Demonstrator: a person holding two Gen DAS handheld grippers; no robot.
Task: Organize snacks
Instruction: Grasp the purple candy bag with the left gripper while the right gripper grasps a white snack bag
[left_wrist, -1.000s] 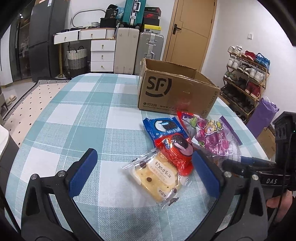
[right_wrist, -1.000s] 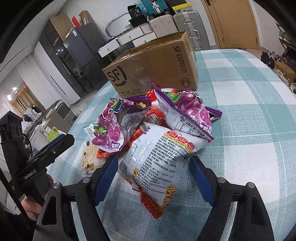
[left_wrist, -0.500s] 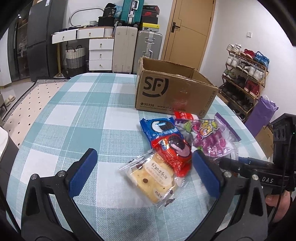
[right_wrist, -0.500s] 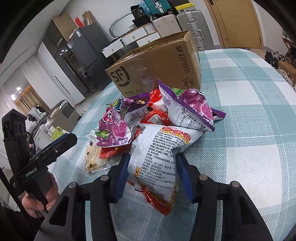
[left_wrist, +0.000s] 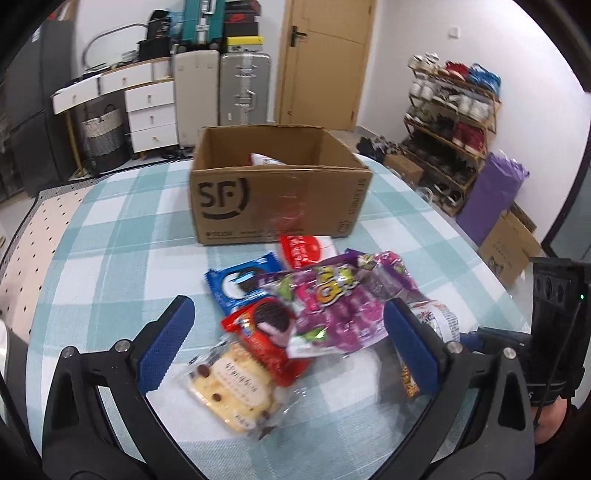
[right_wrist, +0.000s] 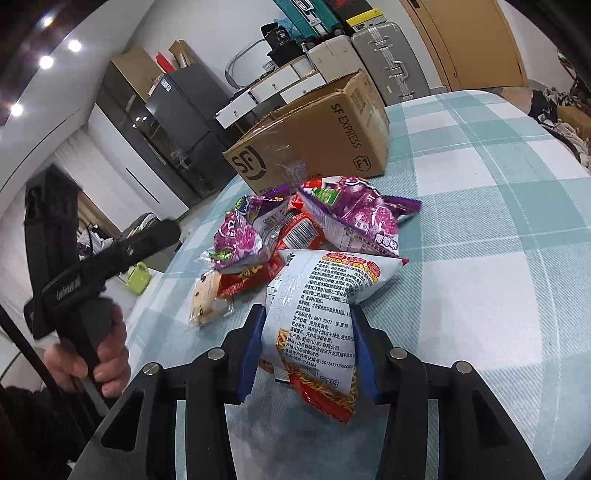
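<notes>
A pile of snack packs lies on the checked tablecloth in front of an open cardboard box. My left gripper hangs open above the pile: a blue cookie pack, a red cookie pack, a wrapped cake and a purple candy bag. Nothing sits between its fingers. My right gripper has its jaws closing, with both pads pressing the white noodle snack bag at the near edge of the pile. One packet shows inside the box.
A second purple bag and a red packet lie between the pile and the box. The tablecloth stretches bare to the right. Suitcases, drawers and a shoe rack stand beyond the table.
My right gripper's jaws have closed in on the noodle snack bag. My left gripper has risen and shifted, so the inside of the box now shows.
</notes>
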